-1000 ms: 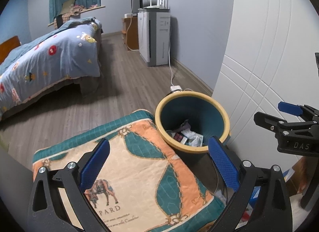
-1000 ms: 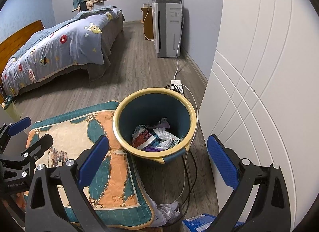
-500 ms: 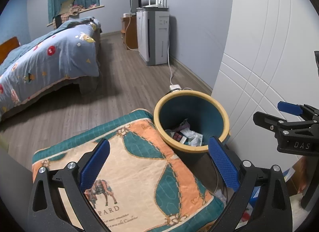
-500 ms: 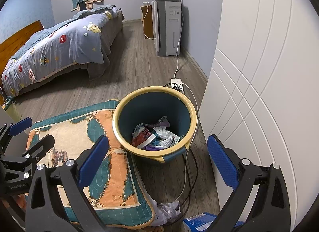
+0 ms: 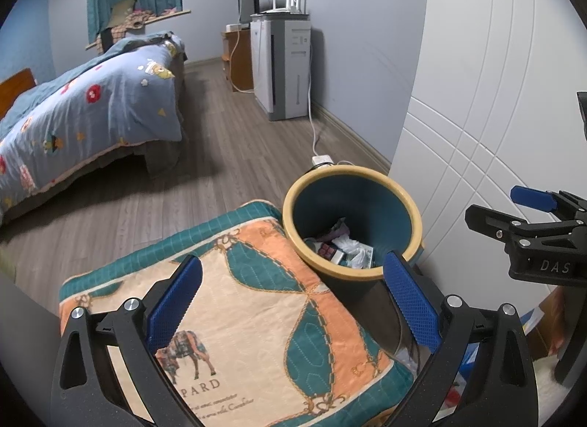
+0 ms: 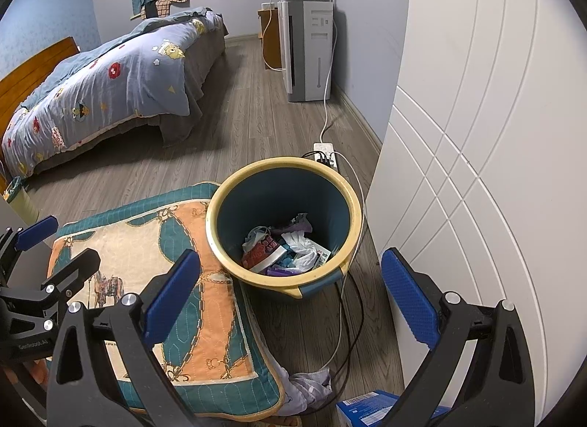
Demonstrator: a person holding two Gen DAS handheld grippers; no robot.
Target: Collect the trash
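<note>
A teal bin with a yellow rim (image 6: 332, 184) stands on the floor by the white wardrobe; it also shows in the left wrist view (image 5: 411, 206). Several pieces of trash (image 6: 284, 250) lie in its bottom. My left gripper (image 5: 293, 298) is open and empty above a patterned cushion (image 5: 249, 317), left of the bin. My right gripper (image 6: 290, 291) is open and empty, above the bin's near side. A crumpled grey scrap (image 6: 312, 386) and a blue box (image 6: 367, 408) lie on the floor near the cushion's corner.
The white wardrobe (image 6: 477, 133) is on the right. A power strip (image 6: 324, 151) and cables (image 6: 348, 317) run behind and beside the bin. A bed (image 6: 110, 89) stands at the left, an air purifier (image 6: 308, 49) at the back wall.
Both views shift slightly; the bin sits a little higher in the frames. Both grippers stay open and empty.
</note>
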